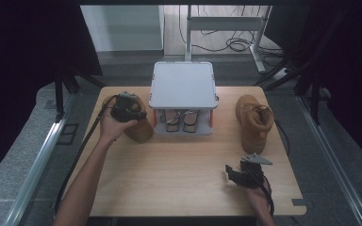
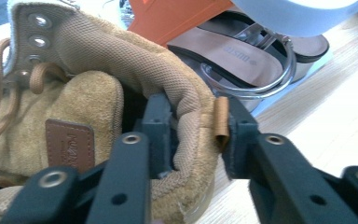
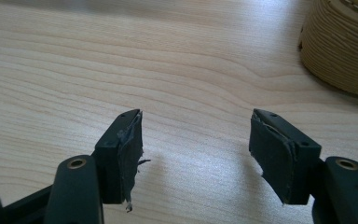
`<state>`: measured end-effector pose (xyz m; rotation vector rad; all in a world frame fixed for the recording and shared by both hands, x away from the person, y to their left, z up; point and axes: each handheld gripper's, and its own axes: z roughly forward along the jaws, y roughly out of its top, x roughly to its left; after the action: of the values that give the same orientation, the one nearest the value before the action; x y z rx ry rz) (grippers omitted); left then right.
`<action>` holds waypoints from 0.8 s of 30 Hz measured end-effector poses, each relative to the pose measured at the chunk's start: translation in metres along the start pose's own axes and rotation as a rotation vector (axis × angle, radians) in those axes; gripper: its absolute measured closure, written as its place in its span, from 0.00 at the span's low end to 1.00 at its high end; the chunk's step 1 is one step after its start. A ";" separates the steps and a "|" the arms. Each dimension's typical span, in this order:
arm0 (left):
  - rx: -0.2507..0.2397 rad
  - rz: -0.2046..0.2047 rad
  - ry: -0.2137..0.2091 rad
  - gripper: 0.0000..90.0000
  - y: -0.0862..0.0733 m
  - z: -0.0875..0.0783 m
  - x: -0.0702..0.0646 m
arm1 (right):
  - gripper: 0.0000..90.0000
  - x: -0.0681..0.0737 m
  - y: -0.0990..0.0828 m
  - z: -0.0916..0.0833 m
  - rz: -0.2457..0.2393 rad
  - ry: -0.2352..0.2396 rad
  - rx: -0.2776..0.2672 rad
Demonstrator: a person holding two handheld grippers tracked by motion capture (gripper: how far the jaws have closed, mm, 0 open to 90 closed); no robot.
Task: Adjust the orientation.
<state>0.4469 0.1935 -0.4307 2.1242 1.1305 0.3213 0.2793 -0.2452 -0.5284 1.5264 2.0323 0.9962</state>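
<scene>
A tan suede boot (image 1: pixel 141 132) stands at the table's left, beside the rack. My left gripper (image 1: pixel 127 109) is over its heel. In the left gripper view the boot (image 2: pixel 88 93) shows its padded collar between the jaws: one jaw is inside the opening, the other outside against the small pull tab (image 2: pixel 221 121). Both pads of the left gripper (image 2: pixel 193 121) press on the collar. A second tan boot (image 1: pixel 254 120) stands at the right. My right gripper (image 1: pixel 233 172) hovers near the front edge with nothing between its jaws. In its own view the right gripper (image 3: pixel 196 135) is open over bare wood, with the boot's ribbed sole (image 3: pixel 342 46) ahead.
A small rack with a grey top (image 1: pixel 183 84) and orange posts stands at the table's back centre. A pair of sandals (image 1: pixel 181 121) lies on its lower shelf, close to the left boot (image 2: pixel 242 56). The wooden table (image 1: pixel 179 174) has free room in the middle and front.
</scene>
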 end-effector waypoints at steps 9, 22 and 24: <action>-0.033 0.003 -0.019 0.83 -0.007 -0.008 0.003 | 0.39 -0.003 0.000 0.000 0.006 -0.003 -0.001; -0.092 -0.019 -0.069 0.84 -0.015 -0.046 0.027 | 0.39 -0.002 0.000 0.000 0.007 -0.013 -0.013; -0.109 -0.021 -0.077 0.84 -0.016 -0.051 0.029 | 0.39 -0.002 0.000 0.000 0.007 -0.015 -0.013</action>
<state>0.4277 0.2461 -0.4075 2.0111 1.0656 0.2824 0.2798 -0.2471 -0.5284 1.5308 2.0071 0.9959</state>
